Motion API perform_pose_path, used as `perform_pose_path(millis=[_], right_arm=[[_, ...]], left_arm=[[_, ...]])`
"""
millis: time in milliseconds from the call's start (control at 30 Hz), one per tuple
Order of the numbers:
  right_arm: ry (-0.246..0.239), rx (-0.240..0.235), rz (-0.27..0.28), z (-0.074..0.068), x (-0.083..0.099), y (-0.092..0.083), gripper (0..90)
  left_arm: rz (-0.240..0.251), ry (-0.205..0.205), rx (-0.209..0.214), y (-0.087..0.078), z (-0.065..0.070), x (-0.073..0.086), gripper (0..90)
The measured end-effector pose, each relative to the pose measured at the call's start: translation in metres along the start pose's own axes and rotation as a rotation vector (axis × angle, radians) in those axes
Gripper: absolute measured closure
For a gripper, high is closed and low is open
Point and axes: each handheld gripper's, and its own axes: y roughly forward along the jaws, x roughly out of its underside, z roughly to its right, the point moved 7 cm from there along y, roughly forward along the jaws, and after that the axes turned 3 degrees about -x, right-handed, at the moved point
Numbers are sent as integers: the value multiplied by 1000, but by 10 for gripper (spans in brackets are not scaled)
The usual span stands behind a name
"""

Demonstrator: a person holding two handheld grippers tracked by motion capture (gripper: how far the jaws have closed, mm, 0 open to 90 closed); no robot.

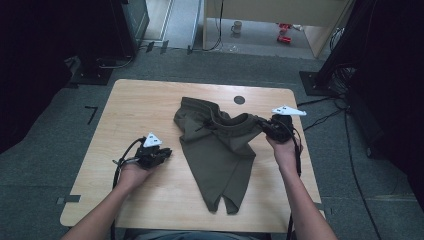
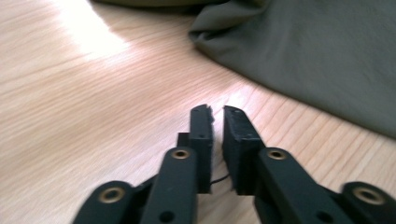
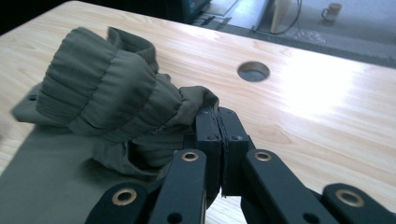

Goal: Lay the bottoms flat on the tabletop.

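Observation:
An olive-green garment [image 1: 220, 150] lies crumpled in the middle of the wooden table [image 1: 145, 100], its lower part trailing toward the near edge. My right gripper [image 1: 261, 123] sits at the garment's right side, shut on the gathered elastic band [image 3: 102, 88]. The cloth bunches up at its closed jaws [image 3: 218, 112]. My left gripper [image 1: 167, 152] hovers low over bare wood just left of the garment. In the left gripper view its jaws [image 2: 218, 112] stand a narrow slit apart with nothing between them, and the garment's edge [image 2: 317, 56] lies a short way ahead.
A round cable hole [image 1: 239, 99] is in the tabletop behind the garment, also seen as the hole [image 3: 253, 71] beyond the right jaws. Black stands and cables flank the table on the floor. A mug [image 1: 236, 26] sits on the floor far behind.

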Motion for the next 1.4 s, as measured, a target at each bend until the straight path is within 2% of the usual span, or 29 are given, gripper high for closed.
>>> perform_pose_path(millis=[100, 133, 267, 400, 433, 500, 567, 633, 667, 733, 833, 900, 1000, 1167, 1267, 1400], right_arm=[[33, -2, -7, 6, 4, 3, 889], [40, -4, -7, 7, 5, 3, 889], [31, -5, -5, 6, 5, 6, 889], [29, -6, -3, 5, 4, 8, 888], [30, -8, -3, 4, 4, 9, 889], [30, -8, -3, 4, 4, 9, 889], [32, -10, -3, 4, 4, 9, 888], [30, -10, -6, 4, 4, 9, 889], [30, -11, -7, 4, 5, 10, 888], [29, -10, -10, 4, 5, 10, 888], [24, -7, -13, 5, 5, 12, 888], [24, -5, -15, 5, 5, 13, 888], [24, 0, -21, 8, 5, 13, 888], [28, 22, -25, 20, 3, 6, 888], [36, 36, -29, 27, 2, 4, 889], [41, 55, -46, 37, 2, 6, 888]], left_arm=[[-11, -20, -16, 1, -3, -3, 690], [9, -31, -9, 1, -3, -8, 671], [85, -73, 31, 4, -2, -30, 589], [83, -124, 97, 21, 6, -51, 512], [84, -125, 104, 24, 8, -54, 492], [72, -117, 82, 34, 13, -58, 454], [32, -112, 47, 45, 14, -58, 419], [20, -99, 17, 52, 13, -59, 435], [34, -89, -3, 54, 13, -60, 465], [50, -70, -16, 54, 13, -62, 589], [49, -53, -3, 53, 14, -62, 818], [38, -50, 10, 52, 14, -61, 868], [19, -35, 30, 46, 13, -57, 889], [12, -16, 37, 17, 3, -46, 892], [17, -49, 35, 0, -9, -37, 893], [7, -80, 30, -13, -20, -22, 895]])
